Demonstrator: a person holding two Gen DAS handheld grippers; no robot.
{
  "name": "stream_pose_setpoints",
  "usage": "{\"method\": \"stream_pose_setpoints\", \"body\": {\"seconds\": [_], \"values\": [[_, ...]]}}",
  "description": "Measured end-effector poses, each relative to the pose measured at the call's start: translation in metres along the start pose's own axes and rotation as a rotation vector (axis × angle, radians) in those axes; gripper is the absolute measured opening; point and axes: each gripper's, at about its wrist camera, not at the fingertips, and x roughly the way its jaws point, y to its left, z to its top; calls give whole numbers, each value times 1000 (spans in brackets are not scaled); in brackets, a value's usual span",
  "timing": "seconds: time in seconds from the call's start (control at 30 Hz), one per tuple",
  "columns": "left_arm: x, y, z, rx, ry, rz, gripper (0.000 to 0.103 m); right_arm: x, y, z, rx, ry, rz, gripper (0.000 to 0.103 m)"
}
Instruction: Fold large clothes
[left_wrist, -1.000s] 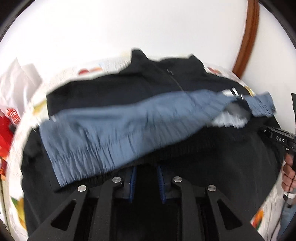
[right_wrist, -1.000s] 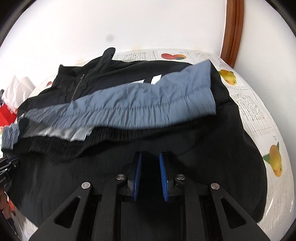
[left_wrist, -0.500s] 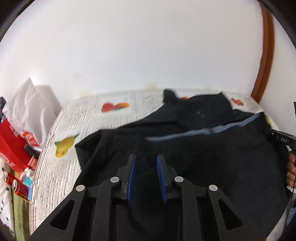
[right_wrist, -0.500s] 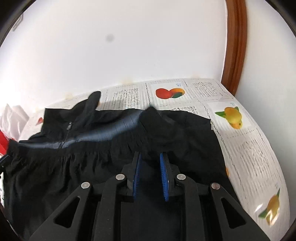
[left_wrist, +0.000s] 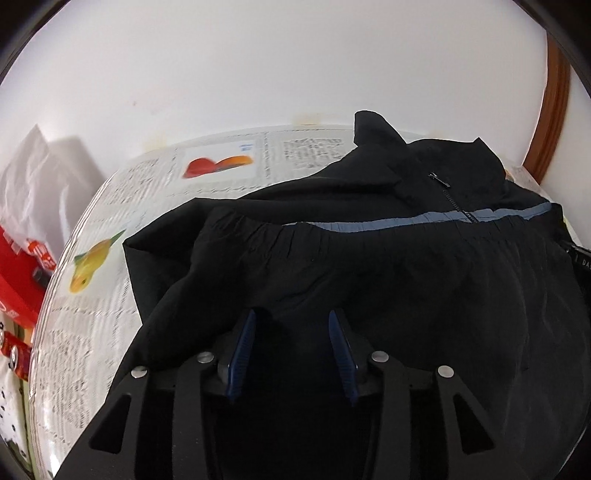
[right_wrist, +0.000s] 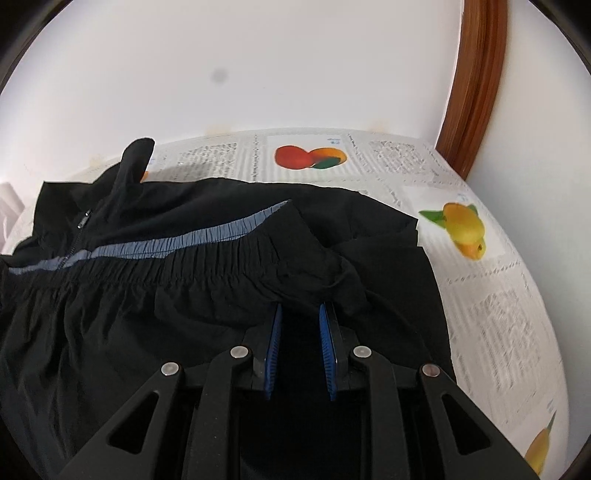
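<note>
Your black zip-up jacket (left_wrist: 388, 266) lay folded on the fruit-print newspaper table cover (right_wrist: 491, 295), a thin blue-grey strip (right_wrist: 177, 243) showing. Your left gripper (left_wrist: 291, 317) was spread wide and your right gripper (right_wrist: 300, 308) a little, both empty.

Both wrist views look forward, low and close over the folded black zip-up jacket (left_wrist: 369, 266) (right_wrist: 184, 280), sharing its grey-blue stripe.

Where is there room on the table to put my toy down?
Bare fruit-print newspaper cover right of the black zip jacket, and behind its collar by the white wall. Left edge is crowded: red packaging, white bag.
</note>
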Motion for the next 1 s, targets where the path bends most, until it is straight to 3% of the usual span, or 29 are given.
{"method": "stream_pose_setpoints", "body": {"seconds": [0.37, 0.87, 0.93, 1.0], "values": [[22, -30, 22, 7, -6, -23, 40, 12, -34, 14, -2, -3, -26, 21], [26, -40, 27, 4, -8, -29, 42, 11, -48, 16, 39, -15, 19, 22], [27, -38, 28, 9, -9, -25, 42, 8, -47, 15, 39, -21, 26, 26], [27, -38, 28, 11, -11, -37, 47, 0, -45, 13, 27, -41, 54, 41]]}}
